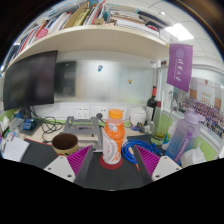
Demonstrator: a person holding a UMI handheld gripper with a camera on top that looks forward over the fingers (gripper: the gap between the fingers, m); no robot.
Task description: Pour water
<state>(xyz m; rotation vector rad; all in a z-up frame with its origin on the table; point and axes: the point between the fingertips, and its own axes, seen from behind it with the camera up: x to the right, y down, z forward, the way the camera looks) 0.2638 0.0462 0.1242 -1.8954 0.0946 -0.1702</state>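
Gripper view. The tongs (113,165) stand apart, their two fingers spread wide, each bearing a magenta pad (80,158) on its inner face. Between the fingers, with a clear gap at either side, an orange bottle (114,136) with a red cap stands upright on the desk (40,152); neither finger touches it. A coil of blue cable (133,153) lies just beside the bottle, toward the right finger. To the left of the left finger sits a dark round bowl (64,142). Beyond the bottle, a grey box-shaped object (82,128) rests on the desk, with loose cables around it. Farther right, a dark glass bottle (153,104) stands upright near the wall, and a pale lilac bottle (187,135) stands near the right finger's outer side. A dark monitor (31,79) occupies the left background. Above, a shelf (95,38) carries rows of books, and a purple banner (180,63) hangs at the right. No water vessel other than the bottles can be told apart.
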